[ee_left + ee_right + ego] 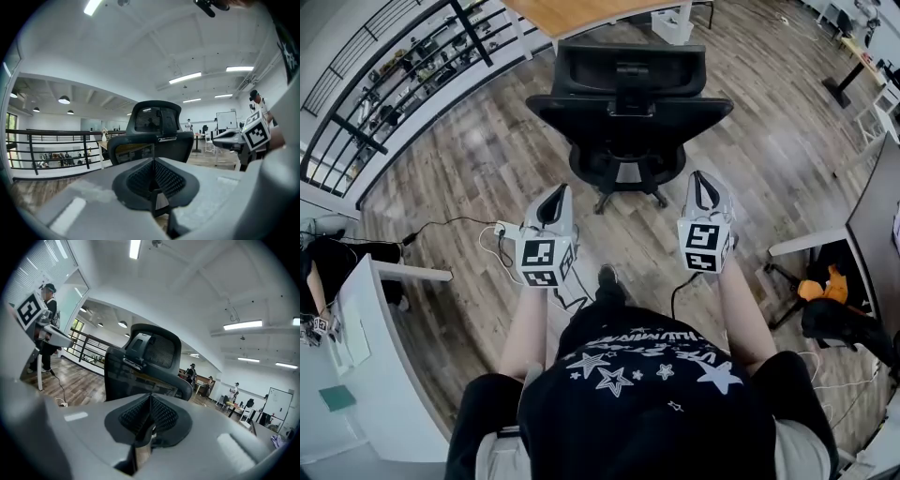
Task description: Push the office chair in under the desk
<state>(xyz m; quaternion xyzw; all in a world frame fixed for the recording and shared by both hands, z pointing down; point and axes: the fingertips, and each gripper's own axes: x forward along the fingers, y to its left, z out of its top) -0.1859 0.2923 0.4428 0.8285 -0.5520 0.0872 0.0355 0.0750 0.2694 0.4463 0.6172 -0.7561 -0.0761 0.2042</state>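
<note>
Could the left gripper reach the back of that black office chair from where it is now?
Probably yes. The left gripper, jaws shut, points at the office chair, with only wooden floor between them. Nothing blocks the way; it isn't touching yet.

Both hand-held grippers [555, 194] [702, 179] closed, empty

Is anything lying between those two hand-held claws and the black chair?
No. The head view shows only bare wood floor between left gripper, right gripper and office chair.

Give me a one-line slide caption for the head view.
Person holds the left gripper and right gripper, both shut and empty, behind a black office chair facing the desk.
</note>
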